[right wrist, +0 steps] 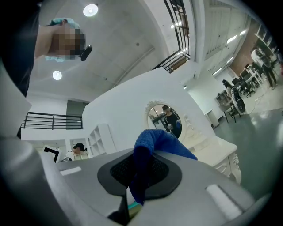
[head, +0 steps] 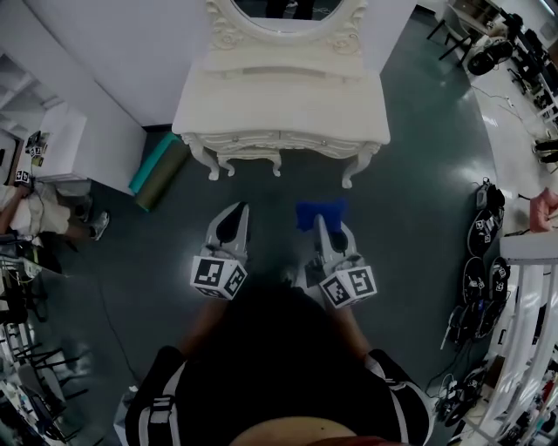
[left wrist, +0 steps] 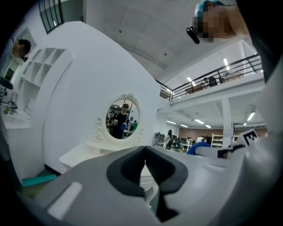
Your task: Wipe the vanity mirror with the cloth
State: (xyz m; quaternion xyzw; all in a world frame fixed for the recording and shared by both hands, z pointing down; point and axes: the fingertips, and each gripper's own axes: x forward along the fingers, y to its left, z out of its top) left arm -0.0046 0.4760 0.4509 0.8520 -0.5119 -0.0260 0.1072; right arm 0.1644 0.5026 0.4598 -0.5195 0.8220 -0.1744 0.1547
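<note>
Right gripper (head: 322, 225) clenched on blue cloth (head: 319, 212). Left gripper (head: 236, 212) pinched together, empty. Held side by side near table (head: 279, 97), apart from mirror (left wrist: 123, 117).

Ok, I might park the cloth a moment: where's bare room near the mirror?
The vanity top below the mirror looks bare edge to edge, room for the cloth. The floor in front of it is open too. Crowded: rolled mats at its left end, gear along the right.
</note>
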